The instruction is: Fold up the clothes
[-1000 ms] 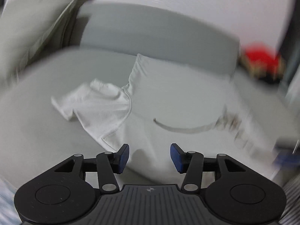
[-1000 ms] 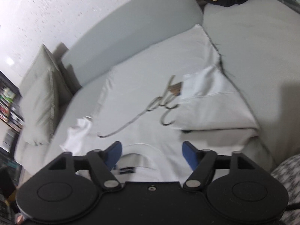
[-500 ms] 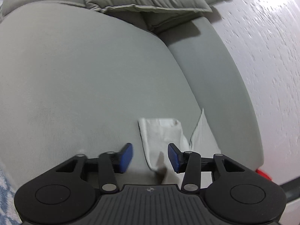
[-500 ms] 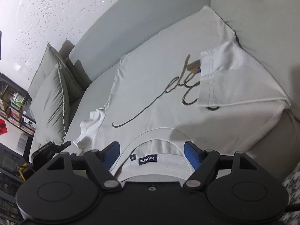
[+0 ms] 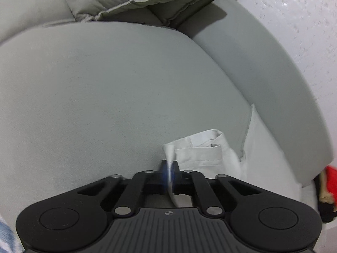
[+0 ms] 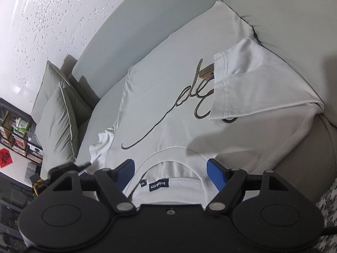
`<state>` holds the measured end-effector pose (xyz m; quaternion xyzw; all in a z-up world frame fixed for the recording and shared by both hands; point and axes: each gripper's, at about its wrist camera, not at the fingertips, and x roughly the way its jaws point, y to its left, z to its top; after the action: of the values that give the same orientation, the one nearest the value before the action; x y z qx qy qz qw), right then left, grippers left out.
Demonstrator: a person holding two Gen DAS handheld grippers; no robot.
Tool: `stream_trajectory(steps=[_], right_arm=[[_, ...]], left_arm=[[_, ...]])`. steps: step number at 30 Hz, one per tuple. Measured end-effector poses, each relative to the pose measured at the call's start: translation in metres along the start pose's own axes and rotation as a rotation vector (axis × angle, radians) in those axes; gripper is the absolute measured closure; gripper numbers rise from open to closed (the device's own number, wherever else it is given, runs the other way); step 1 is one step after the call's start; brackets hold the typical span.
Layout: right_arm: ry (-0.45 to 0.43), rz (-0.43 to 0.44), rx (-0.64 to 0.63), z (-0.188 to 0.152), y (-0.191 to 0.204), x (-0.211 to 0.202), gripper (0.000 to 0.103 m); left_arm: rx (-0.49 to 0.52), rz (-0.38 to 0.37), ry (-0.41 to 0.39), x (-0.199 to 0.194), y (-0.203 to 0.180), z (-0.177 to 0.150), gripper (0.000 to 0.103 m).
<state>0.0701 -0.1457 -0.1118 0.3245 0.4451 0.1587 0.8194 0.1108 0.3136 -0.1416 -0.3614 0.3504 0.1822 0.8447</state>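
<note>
A white T-shirt (image 6: 168,97) with a dark script print lies front-up on the grey sofa seat. One sleeve (image 6: 252,80) is folded in over the chest. The other sleeve (image 5: 202,149) lies crumpled at the shirt's far side. My left gripper (image 5: 169,168) is shut on the edge of that crumpled sleeve, with white cloth pinched between the blue pads. Over the collar (image 6: 168,164) my right gripper (image 6: 170,166) stands open, its blue pads on either side of the neckline, touching nothing that I can see. The left gripper's body (image 6: 67,167) shows low at the left in the right wrist view.
The grey sofa seat (image 5: 105,94) stretches wide to the left of the shirt. Grey cushions (image 6: 59,109) lean against the backrest (image 5: 263,73). Red and black clothes (image 5: 328,185) lie at the right edge. A bookshelf (image 6: 14,139) stands beyond the sofa's end.
My left gripper swung over to the crumpled sleeve and shut on its edge. My right gripper moved in lower over the collar and stayed open.
</note>
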Motion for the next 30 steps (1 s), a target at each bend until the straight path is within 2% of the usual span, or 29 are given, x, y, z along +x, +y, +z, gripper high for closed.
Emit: stream_trajectory(steps=[4, 7, 11, 14, 18, 19, 20, 21, 23, 25, 27, 30], right_arm=[[-0.022, 0.033, 0.034, 0.005, -0.005, -0.013, 0.028], [-0.049, 0.052, 0.055, 0.007, -0.013, -0.023, 0.028], [-0.063, 0.07, 0.112, 0.007, -0.029, -0.028, 0.028], [-0.065, 0.08, 0.138, 0.006, -0.037, -0.029, 0.028], [-0.073, 0.091, 0.153, 0.006, -0.044, -0.031, 0.028], [-0.075, 0.092, 0.158, 0.007, -0.046, -0.032, 0.028], [-0.078, 0.092, 0.163, 0.007, -0.048, -0.032, 0.028], [-0.079, 0.091, 0.17, 0.008, -0.05, -0.033, 0.028], [-0.081, 0.092, 0.18, 0.01, -0.054, -0.035, 0.027], [-0.086, 0.096, 0.183, 0.011, -0.056, -0.038, 0.025], [-0.098, 0.101, 0.179, 0.011, -0.059, -0.042, 0.023], [-0.119, 0.1, 0.156, 0.012, -0.061, -0.045, 0.023]], left_arm=[[0.125, 0.065, -0.025, -0.014, -0.018, -0.001, 0.102], [0.231, 0.076, -0.091, -0.035, -0.039, -0.007, 0.102], [0.473, 0.068, -0.197, -0.06, -0.087, -0.026, 0.102], [0.693, 0.06, -0.269, -0.075, -0.127, -0.059, 0.102], [0.902, 0.028, -0.215, -0.075, -0.155, -0.12, 0.101], [0.954, 0.02, -0.201, -0.075, -0.162, -0.136, 0.097], [1.006, 0.012, -0.186, -0.075, -0.17, -0.151, 0.087], [1.035, 0.008, -0.144, -0.072, -0.17, -0.164, 0.084], [1.049, 0.016, -0.033, -0.065, -0.159, -0.181, 0.082], [1.045, 0.024, -0.033, -0.074, -0.144, -0.182, 0.075], [0.985, -0.006, -0.054, -0.091, -0.129, -0.171, 0.07], [0.796, -0.026, -0.076, -0.103, -0.108, -0.138, 0.061]])
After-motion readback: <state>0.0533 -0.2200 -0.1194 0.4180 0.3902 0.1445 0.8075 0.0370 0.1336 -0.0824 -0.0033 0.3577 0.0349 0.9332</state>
